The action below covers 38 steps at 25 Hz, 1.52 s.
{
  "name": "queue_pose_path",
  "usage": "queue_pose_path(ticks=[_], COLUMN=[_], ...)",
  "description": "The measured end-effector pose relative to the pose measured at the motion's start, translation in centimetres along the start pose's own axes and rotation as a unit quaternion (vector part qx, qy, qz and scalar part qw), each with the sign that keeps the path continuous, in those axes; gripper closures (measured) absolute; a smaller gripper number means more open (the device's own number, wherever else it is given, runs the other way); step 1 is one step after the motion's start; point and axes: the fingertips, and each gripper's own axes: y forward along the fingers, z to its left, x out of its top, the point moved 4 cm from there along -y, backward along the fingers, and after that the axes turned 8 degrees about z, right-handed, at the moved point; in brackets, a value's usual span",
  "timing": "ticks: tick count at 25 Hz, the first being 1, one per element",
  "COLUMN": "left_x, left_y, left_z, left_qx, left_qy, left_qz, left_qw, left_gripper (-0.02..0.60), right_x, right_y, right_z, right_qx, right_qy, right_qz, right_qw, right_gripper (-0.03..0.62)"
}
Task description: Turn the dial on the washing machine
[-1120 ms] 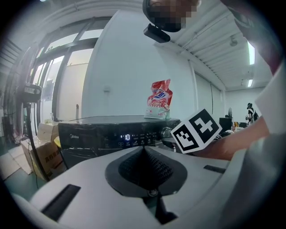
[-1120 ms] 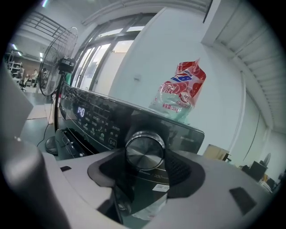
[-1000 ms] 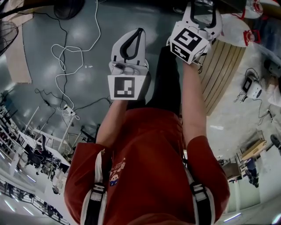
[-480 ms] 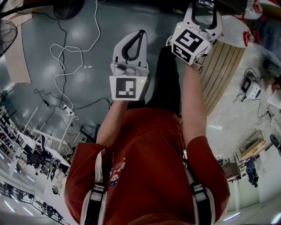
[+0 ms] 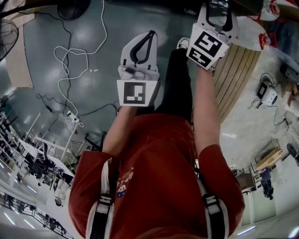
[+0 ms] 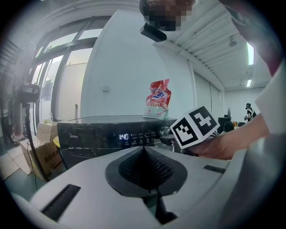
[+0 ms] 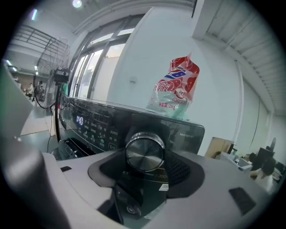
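The black washing machine (image 6: pixel 89 129) stands ahead with its display lit (image 6: pixel 124 136). Its round metal dial (image 7: pixel 144 152) sits between the jaws of my right gripper (image 7: pixel 145 163), and the dark pads close against its two sides. From the left gripper view that dial (image 6: pixel 164 133) shows just left of the right gripper's marker cube (image 6: pixel 195 127). My left gripper (image 6: pixel 144 150) is held back from the machine, shut with nothing in it. In the head view the left gripper (image 5: pixel 149 33) is lower and to the left of the right gripper (image 5: pixel 217 7).
A red and white detergent bag (image 7: pixel 176 89) stands on top of the machine, behind the dial. A pedestal fan (image 6: pixel 27 96) and cardboard boxes (image 6: pixel 40 152) are to the machine's left. Cables (image 5: pixel 70 51) lie on the floor, and wooden slats (image 5: pixel 238 70) are at the right.
The right gripper's marker cube has turned a little and shifted up and to the right, still at the dial. The left gripper has barely moved.
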Motion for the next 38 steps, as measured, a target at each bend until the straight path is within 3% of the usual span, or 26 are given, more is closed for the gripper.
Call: queue_pose_path(ticks=[7, 26, 38], left_x=[0.0, 0.0, 0.3], left_y=[0.1, 0.3, 0.3], left_z=[-0.2, -0.3, -0.8], left_qx=[0.001, -0.004, -0.002], left_qy=[0.006, 0.004, -0.001], left_qz=[-0.003, -0.002, -0.005], left_qw=[1.0000, 1.0000, 1.0000], left_gripper=[0.571, 0.571, 0.571], right_x=[-0.5, -0.5, -0.9], right_y=[0.3, 0.3, 0.4], right_z=[-0.7, -0.7, -1.4], right_qx=[0.067, 0.075, 0.127], right_qy=[0.134, 0.163, 0.274], right_qz=[-0.005, -0.008, -0.018], right_qw=[0.989, 0.984, 0.953], right_gripper=[0.318, 0.318, 0.318])
